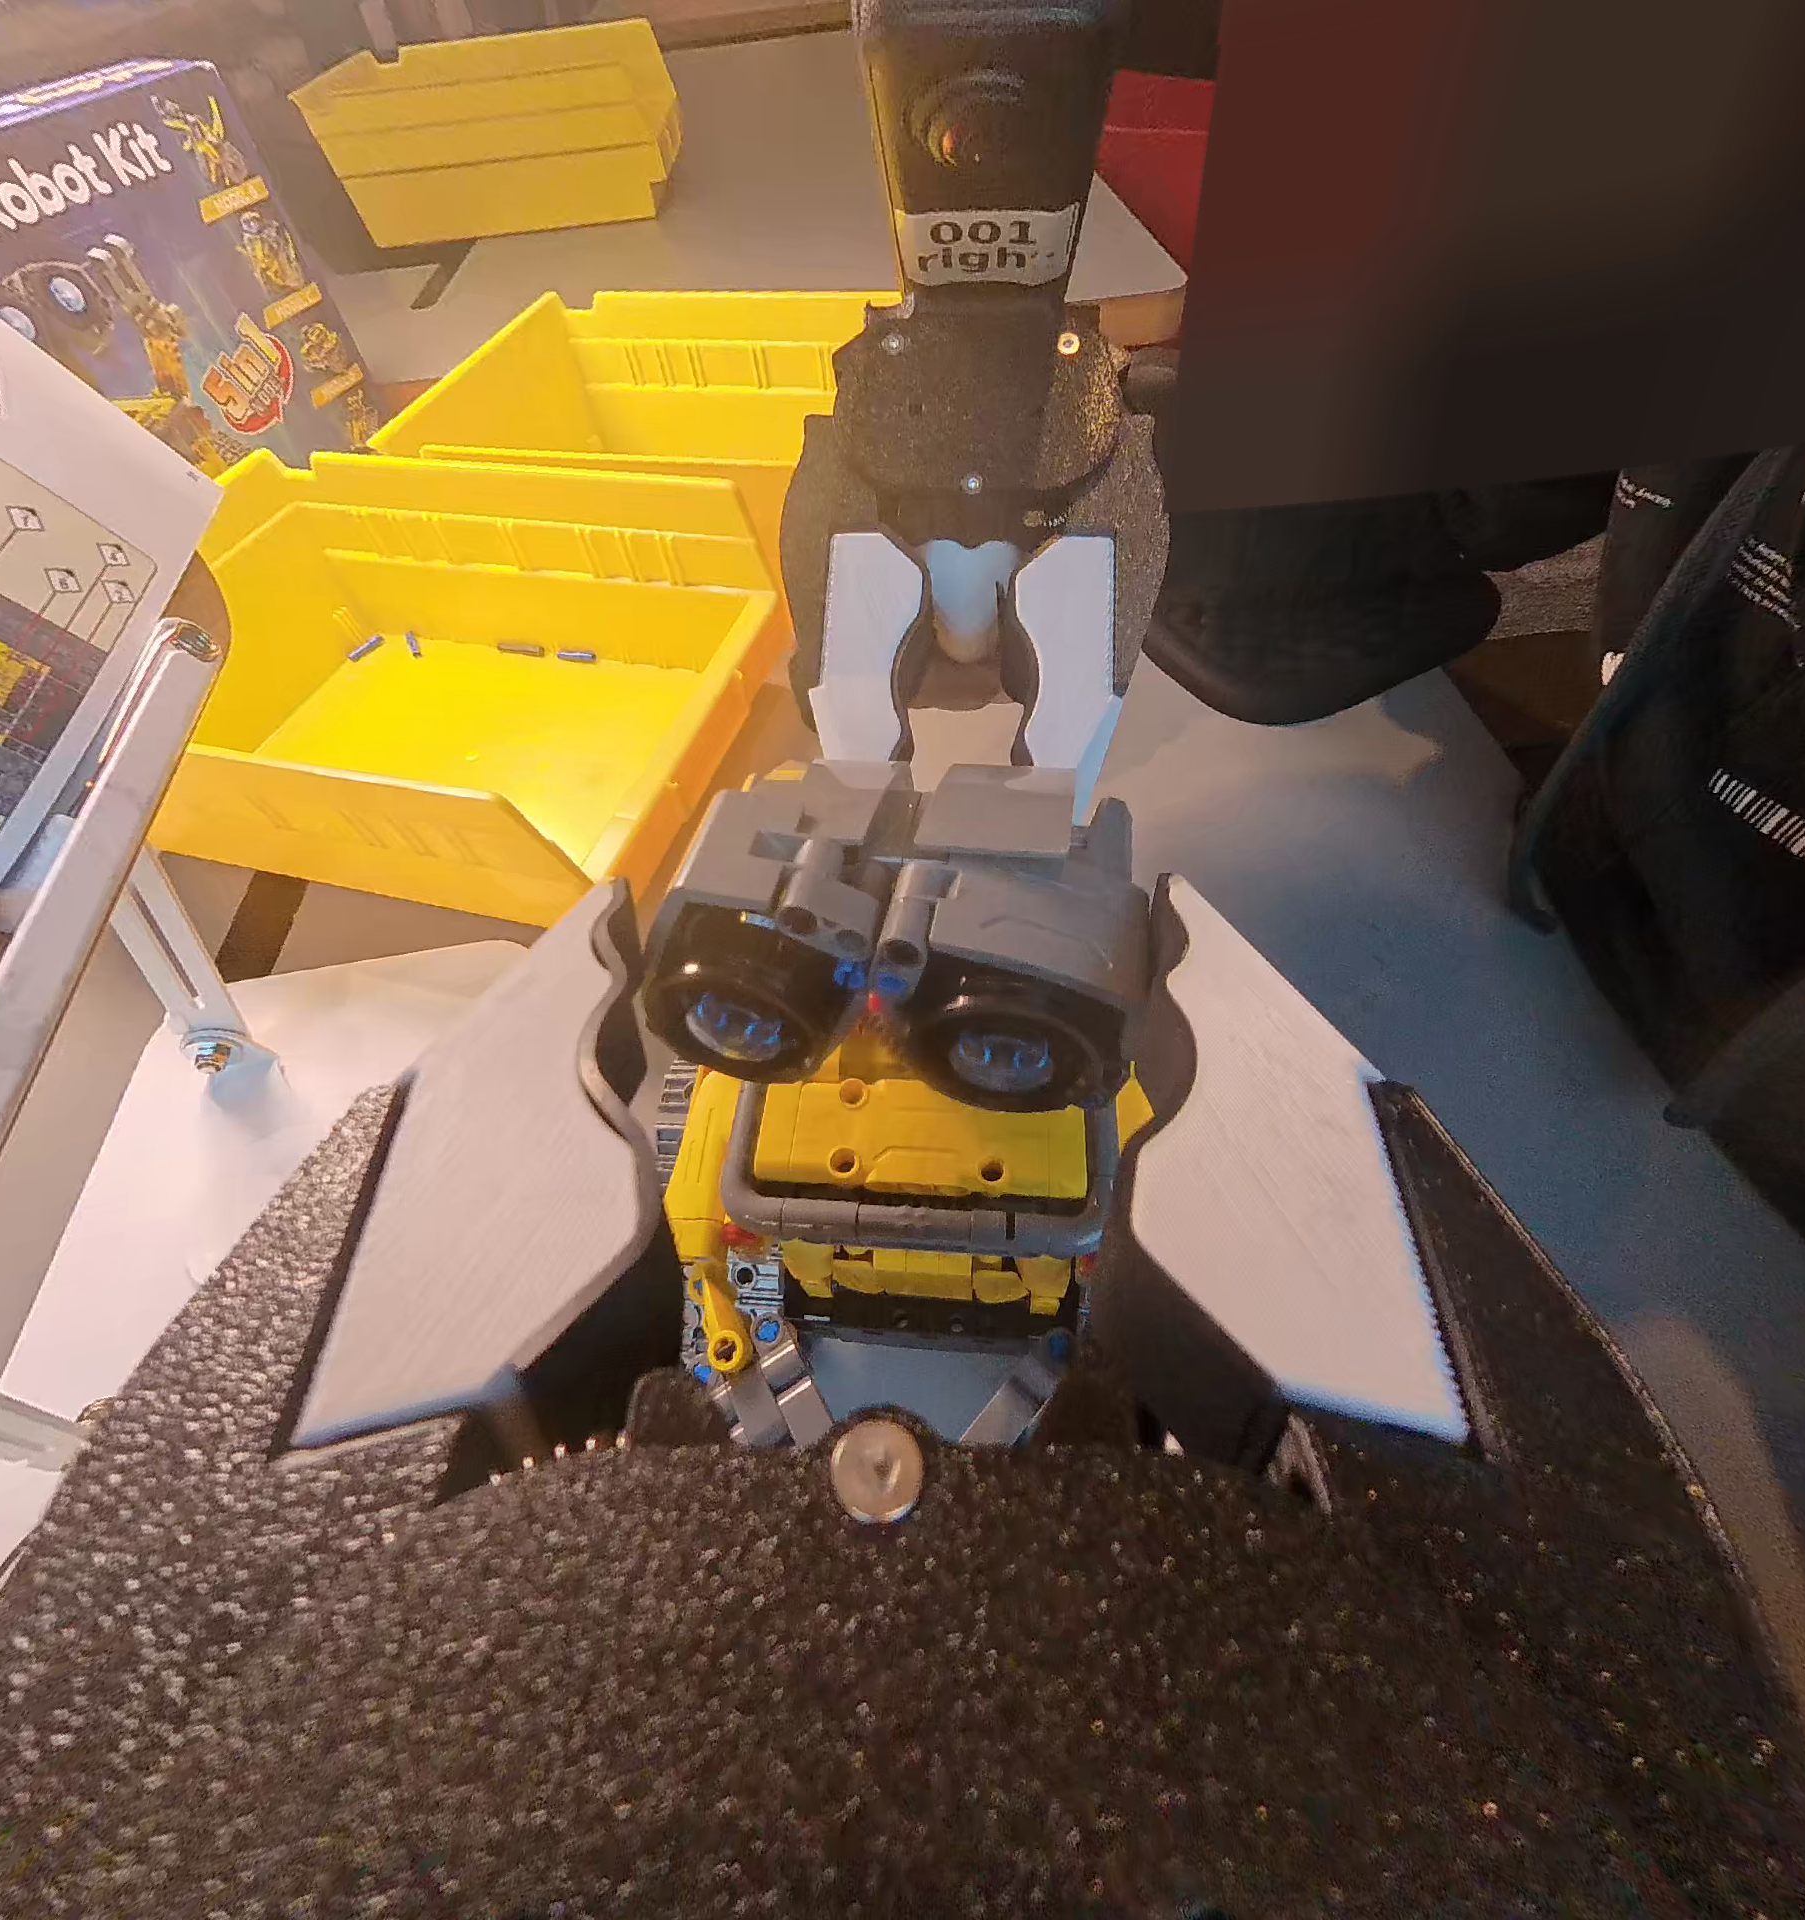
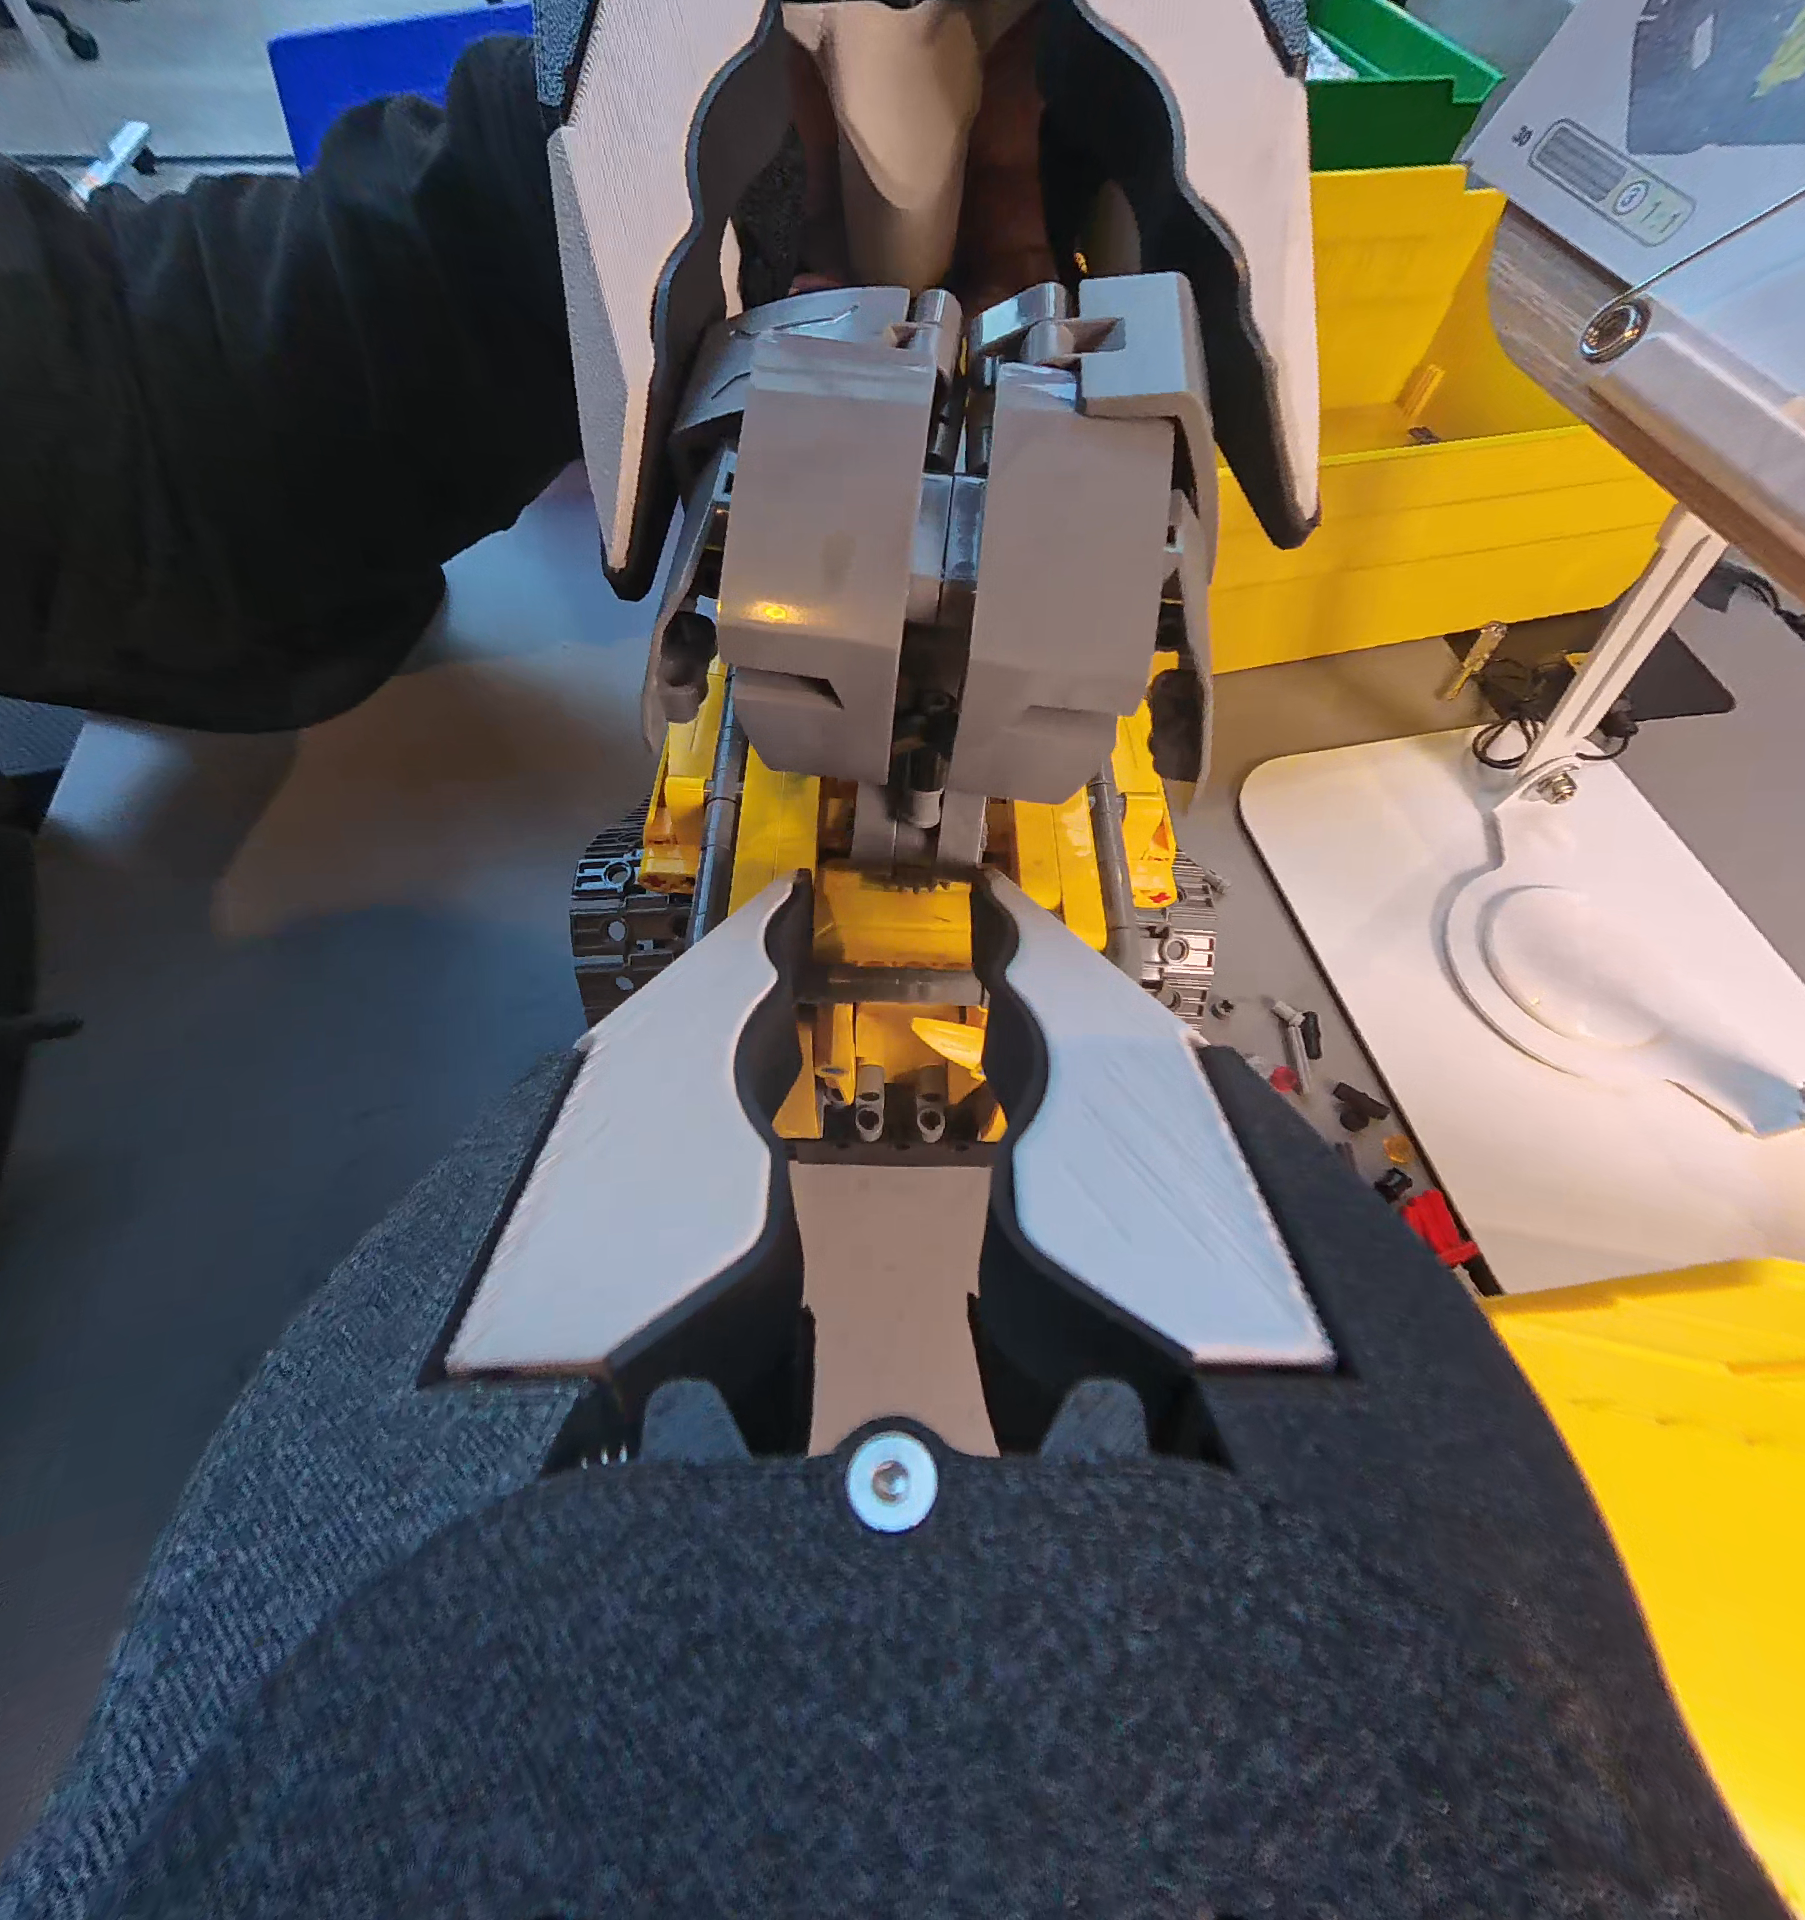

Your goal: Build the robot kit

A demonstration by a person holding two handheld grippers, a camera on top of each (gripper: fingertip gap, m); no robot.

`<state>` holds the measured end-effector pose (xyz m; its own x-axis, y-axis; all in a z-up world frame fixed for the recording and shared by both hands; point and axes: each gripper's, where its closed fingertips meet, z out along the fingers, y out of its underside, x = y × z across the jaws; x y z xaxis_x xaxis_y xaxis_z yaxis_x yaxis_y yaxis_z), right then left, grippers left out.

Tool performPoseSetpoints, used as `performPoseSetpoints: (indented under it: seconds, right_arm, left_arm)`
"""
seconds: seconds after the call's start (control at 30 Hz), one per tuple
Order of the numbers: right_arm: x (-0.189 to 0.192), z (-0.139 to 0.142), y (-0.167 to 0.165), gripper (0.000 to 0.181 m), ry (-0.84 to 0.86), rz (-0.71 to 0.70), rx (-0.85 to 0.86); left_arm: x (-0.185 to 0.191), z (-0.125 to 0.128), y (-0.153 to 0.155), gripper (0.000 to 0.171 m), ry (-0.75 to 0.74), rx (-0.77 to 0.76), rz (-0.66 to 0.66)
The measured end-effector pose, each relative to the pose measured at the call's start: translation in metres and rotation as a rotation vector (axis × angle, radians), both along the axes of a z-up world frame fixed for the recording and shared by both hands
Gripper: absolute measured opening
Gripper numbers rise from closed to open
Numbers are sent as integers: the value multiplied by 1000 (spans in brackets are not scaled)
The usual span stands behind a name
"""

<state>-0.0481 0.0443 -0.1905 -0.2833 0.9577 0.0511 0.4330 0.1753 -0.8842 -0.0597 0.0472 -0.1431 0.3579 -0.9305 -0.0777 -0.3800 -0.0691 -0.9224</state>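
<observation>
A yellow brick-built robot [image 1: 919, 1143] with black treads and a grey binocular-shaped head [image 1: 877, 904] stands on the grey table. My left gripper [image 1: 887, 935] is shut on the head, one finger against each side. It shows from the far side in the right wrist view [image 2: 960, 540], around the grey head [image 2: 939, 520]. My right gripper [image 2: 893, 894] faces it from behind the robot. Its fingertips close on a yellow block [image 2: 893, 925] at the foot of the neck. It also shows in the left wrist view [image 1: 965, 727], just behind the head.
Yellow bins [image 1: 462, 748] stand left of the robot, one with a few small pins. A kit box [image 1: 129, 260] and an instruction booklet on a metal stand [image 1: 36, 623] lie farther left. Loose small pieces [image 2: 1345, 1101] lie by a white base plate [image 2: 1397, 935]. A black sleeve [image 2: 202, 416] and black bag [image 1: 1708, 779] are near. Left tips to right tips: about 6 cm.
</observation>
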Motion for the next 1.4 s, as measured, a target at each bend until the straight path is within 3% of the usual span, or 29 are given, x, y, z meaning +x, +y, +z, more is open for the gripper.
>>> performPoseSetpoints:
  seconds: [1.03, 1.4]
  right_arm:
    - [-6, -2, 2, 24, 20, -34, -112]
    - [-8, -2, 2, 24, 48, -43, -80]
  left_arm:
    - [-1, 0, -1, 95, 0, 40, 51]
    - [-2, 4, -1, 91, 18, 75, 92]
